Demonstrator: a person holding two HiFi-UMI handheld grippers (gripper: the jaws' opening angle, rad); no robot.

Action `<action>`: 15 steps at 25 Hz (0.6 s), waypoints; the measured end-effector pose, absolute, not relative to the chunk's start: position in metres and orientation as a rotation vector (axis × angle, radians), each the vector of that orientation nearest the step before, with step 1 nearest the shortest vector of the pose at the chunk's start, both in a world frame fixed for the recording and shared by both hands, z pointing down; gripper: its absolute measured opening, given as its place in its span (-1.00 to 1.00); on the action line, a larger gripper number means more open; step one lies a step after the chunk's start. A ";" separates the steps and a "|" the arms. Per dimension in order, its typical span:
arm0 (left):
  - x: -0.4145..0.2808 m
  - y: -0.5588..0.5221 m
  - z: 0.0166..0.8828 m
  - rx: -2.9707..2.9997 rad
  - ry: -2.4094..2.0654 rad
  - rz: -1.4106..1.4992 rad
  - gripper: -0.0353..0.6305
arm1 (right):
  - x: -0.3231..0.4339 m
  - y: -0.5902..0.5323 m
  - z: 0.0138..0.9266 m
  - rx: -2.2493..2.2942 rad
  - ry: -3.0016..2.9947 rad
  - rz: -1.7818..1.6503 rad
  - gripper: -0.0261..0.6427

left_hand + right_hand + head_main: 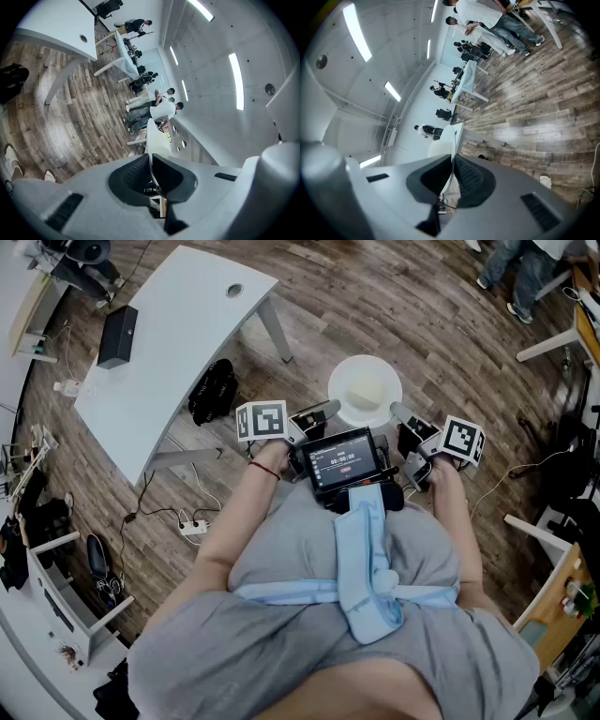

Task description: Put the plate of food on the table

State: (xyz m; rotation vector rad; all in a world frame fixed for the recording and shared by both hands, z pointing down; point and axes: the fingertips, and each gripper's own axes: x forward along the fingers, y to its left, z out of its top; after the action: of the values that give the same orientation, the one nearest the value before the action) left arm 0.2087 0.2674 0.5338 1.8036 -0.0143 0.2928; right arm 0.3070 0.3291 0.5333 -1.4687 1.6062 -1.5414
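Glossy smooth plate (pixel 365 390); wood flr (pixel 394 306) (matt).

I'm holding both arms out in front, my left hand-held gripper (pixel 326 410) and right hand-held gripper (pixel 403 412) each pinching opposite edges of the plate (pixel 365 390).

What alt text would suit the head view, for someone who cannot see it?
Seen from above, a person holds a white plate over a wooden floor, its opposite rims clamped by the left gripper and the right gripper. A white table stands apart at the upper left, with a black bag on the floor beside it.
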 end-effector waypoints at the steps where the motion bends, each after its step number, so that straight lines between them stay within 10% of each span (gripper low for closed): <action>1: 0.208 0.267 0.533 1.804 -0.016 0.290 -0.79 | 0.307 0.329 0.533 -1.469 1.613 -1.536 -0.79; 15: 0.201 0.264 0.533 1.810 -0.028 0.289 -0.79 | 0.300 0.325 0.536 -1.431 1.583 -1.575 -0.79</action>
State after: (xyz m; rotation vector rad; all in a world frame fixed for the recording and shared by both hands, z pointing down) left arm 0.2012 0.2638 0.5331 1.8104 -0.0280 0.2891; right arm 0.3005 0.3254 0.5365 -1.4306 1.5827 -1.5754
